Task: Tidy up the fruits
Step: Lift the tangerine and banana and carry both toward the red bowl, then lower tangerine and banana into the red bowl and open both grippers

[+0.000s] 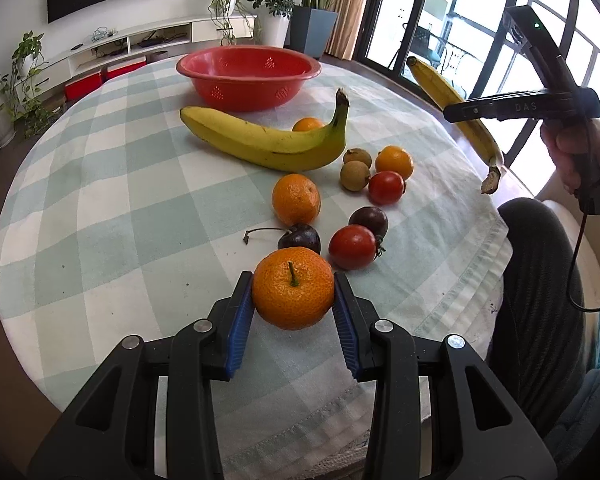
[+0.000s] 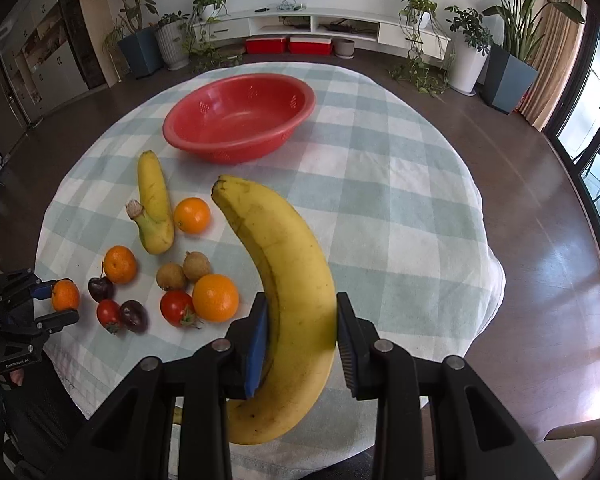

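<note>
You see both views in bright daylight, and it comes from the glass doors (image 1: 480,20) to the right of the desk (image 1: 100,200). Through those doors the outside is blown out to white. On the wooden floor (image 2: 540,248) right of the desk, you get broad pale glare. Shadows under the fruit on the desk are soft and short. Both views are sharp at the centre, with no motion blur. The fisheye bends the desk edge into a curve and darkens the corners of each view to black.
</note>
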Tool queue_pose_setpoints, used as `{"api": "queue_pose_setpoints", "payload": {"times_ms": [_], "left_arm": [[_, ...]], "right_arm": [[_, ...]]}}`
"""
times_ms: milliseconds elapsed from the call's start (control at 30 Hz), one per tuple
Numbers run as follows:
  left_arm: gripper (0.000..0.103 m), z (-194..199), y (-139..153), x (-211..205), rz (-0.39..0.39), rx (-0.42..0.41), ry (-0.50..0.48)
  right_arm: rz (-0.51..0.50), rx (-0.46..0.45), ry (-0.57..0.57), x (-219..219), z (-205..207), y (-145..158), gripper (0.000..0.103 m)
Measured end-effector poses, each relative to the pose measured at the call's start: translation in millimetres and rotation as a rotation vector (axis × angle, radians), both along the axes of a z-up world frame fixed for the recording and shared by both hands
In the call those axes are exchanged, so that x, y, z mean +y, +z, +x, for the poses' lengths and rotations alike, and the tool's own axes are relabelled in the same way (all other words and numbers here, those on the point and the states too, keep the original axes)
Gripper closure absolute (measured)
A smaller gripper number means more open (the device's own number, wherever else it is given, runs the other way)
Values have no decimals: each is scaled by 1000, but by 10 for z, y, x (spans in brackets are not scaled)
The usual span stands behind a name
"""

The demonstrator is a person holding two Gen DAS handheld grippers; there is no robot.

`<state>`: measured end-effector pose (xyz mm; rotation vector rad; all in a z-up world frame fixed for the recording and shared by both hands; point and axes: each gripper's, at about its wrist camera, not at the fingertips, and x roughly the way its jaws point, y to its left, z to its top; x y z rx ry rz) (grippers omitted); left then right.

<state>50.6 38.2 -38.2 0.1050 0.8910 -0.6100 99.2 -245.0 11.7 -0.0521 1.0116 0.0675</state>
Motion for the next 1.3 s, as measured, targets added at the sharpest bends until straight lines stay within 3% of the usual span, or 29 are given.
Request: {"api": "queue_pose_setpoints", "payload": {"times_ms": [133, 367, 633, 800, 1033, 1300], "left_arm": [[67, 23, 127, 131, -47, -4, 39], [67, 315, 564, 340, -62, -65, 93], [67, 1132, 1203, 59, 18, -177, 56], [67, 1822, 1395, -256, 58, -178, 41], [67, 2598, 1060, -669, 117, -75, 63], [67, 2875, 451, -837, 150, 1, 83]], "right_arm": [[15, -44, -4, -32, 31, 112, 69], [62, -92, 5, -46, 276, 243, 69], [127, -149, 55, 47, 894, 530, 69], [155, -143, 90, 150, 1408, 553, 69], [145, -66, 110, 273, 1965, 215, 69], [92, -10, 122, 385, 2300, -114, 69]]}}
